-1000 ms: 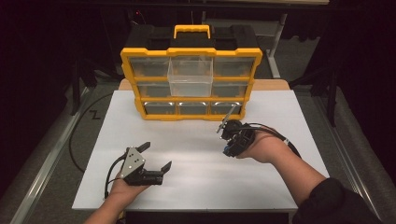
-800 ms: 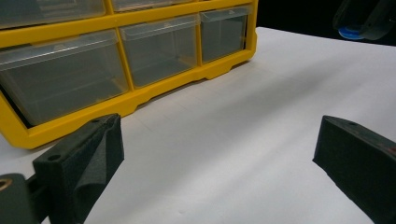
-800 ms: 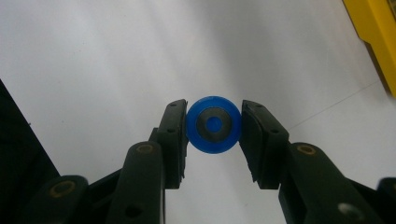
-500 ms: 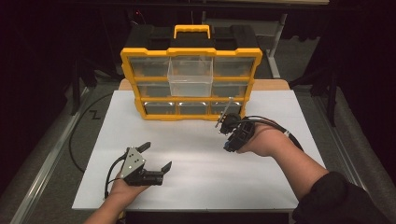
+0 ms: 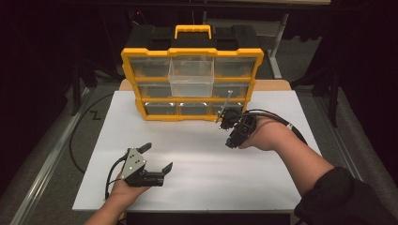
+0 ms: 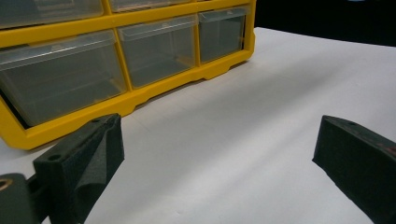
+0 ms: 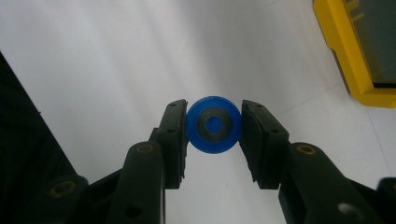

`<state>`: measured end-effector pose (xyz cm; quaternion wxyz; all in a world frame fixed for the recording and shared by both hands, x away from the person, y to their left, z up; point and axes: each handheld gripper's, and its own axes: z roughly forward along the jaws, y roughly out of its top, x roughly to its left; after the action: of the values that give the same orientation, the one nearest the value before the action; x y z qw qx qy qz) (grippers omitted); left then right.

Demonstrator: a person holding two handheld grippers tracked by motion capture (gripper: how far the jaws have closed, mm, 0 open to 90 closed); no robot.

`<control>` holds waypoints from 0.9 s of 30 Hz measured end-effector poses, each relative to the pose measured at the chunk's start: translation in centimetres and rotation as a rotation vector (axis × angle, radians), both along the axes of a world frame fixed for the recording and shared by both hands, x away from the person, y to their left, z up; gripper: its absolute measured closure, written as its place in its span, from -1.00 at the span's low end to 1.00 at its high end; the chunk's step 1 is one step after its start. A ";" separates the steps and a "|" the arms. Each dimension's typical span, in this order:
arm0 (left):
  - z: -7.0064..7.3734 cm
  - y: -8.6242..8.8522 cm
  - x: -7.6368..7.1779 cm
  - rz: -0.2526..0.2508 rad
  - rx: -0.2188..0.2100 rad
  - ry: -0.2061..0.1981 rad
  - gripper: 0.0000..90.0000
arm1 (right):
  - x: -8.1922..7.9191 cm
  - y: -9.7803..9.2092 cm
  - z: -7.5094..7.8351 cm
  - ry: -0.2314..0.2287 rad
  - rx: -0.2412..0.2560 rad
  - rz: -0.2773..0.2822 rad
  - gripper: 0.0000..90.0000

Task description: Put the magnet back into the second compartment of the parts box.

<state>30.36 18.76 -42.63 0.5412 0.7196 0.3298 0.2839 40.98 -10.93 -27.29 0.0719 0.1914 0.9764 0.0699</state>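
Observation:
My right gripper (image 7: 214, 123) is shut on a small blue round disc (image 7: 214, 136) with a metal ring in its middle, held above the white table top. In the high view the right gripper (image 5: 225, 119) hovers just in front of the lower right drawers of the yellow organizer (image 5: 192, 117). The organizer's clear top middle drawer (image 5: 191, 77) sticks out towards me. My left gripper (image 5: 146, 161) rests low at the front left of the table, open with nothing between its fingers (image 6: 79, 161).
The white table top (image 5: 197, 159) has open room between the two grippers. The organizer's yellow base (image 6: 140, 98) and its clear bottom drawers stand ahead of the left gripper. Dark floor and cables lie to the left of the table.
My right hand has edged a little nearer to the organizer with the blue disc still in the gripper. The left gripper has stayed where it was.

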 end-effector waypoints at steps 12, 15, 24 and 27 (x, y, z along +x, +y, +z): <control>0.0 0.0 0.0 -0.001 0.001 0.000 -0.95 | 0.2 0.0 1.7 0.015 -0.009 -0.003 0.44; 0.0 0.0 0.0 -0.002 0.002 0.001 -0.95 | 0.3 0.1 2.2 0.016 -0.013 -0.001 0.44; 0.0 0.0 0.0 0.000 -0.003 0.002 -0.95 | 0.3 0.6 3.8 0.011 -0.016 0.013 0.45; 0.0 0.0 0.0 0.001 -0.003 0.001 -0.95 | 0.3 0.8 4.3 0.008 -0.024 0.019 0.45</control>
<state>30.35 18.80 -42.62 0.5420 0.7188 0.3309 0.2831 41.27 -10.16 -22.98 0.0696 0.1817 0.9792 0.0579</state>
